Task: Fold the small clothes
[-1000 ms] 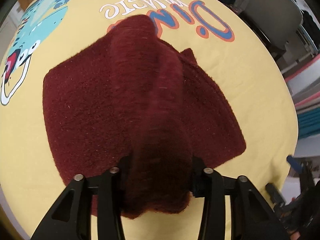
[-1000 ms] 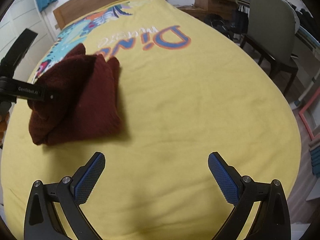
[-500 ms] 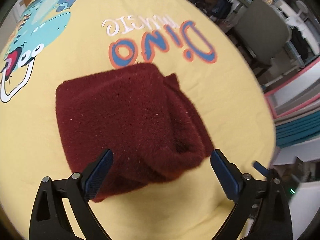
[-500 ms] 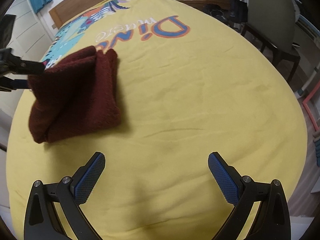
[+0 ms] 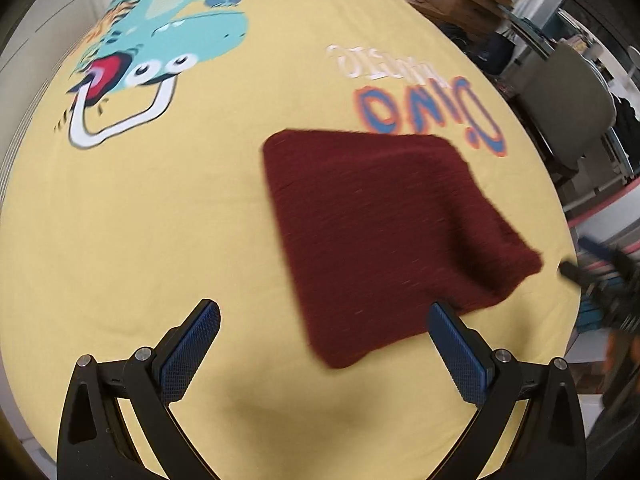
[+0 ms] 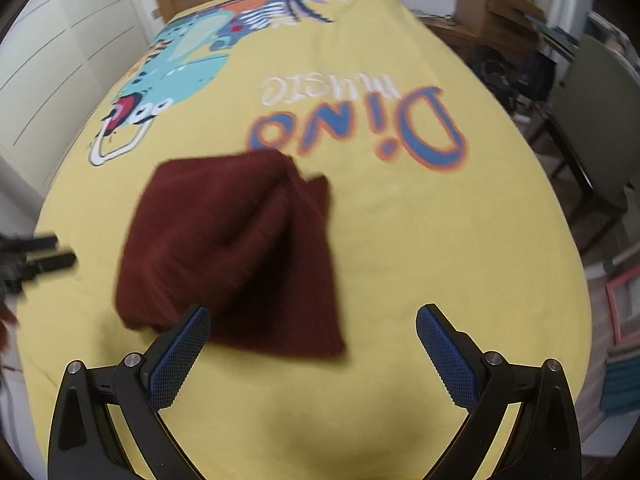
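We had just opened our left gripper (image 5: 323,344), dropping the folded fuzzy maroon knitted garment (image 5: 384,232) onto the yellow bedspread (image 5: 160,240); our right gripper (image 6: 313,346) gaped empty; fold apparently done.

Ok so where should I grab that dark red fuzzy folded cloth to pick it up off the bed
Probably the near corner of the dark red fuzzy folded cloth, coming down from above with the open right gripper. That corner lies flat on the yellow bedspread nearest its fingers, while the middle humps into a ridge, so an edge pinch should catch every layer.
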Demonstrator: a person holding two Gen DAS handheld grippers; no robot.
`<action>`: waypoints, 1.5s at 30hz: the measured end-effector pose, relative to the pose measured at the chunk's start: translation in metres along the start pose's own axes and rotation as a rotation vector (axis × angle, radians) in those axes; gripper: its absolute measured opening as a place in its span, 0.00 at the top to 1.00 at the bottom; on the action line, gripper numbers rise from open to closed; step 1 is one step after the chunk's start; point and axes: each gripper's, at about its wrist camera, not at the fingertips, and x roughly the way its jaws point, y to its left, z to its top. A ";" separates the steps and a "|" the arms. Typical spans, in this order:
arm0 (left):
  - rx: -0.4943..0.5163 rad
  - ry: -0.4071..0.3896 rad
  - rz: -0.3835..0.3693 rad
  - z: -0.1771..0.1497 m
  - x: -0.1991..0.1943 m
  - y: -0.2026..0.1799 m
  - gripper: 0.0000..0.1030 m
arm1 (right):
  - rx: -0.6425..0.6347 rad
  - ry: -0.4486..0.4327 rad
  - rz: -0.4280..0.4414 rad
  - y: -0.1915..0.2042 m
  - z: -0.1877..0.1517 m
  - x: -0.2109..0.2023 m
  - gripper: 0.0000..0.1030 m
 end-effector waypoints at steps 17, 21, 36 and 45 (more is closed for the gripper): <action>-0.025 -0.004 -0.038 -0.046 -0.019 0.051 0.01 | -0.052 0.367 0.082 0.065 0.063 0.119 0.37; -0.046 0.001 -0.045 -0.047 -0.011 0.054 0.01 | -0.028 0.391 0.123 0.056 0.051 0.130 0.64; -0.027 0.026 -0.072 -0.045 -0.001 0.033 0.01 | 0.046 0.124 0.172 -0.013 0.030 0.054 0.81; -0.019 0.051 -0.065 -0.045 0.010 0.022 0.01 | 0.100 0.238 0.080 -0.042 -0.015 0.097 0.59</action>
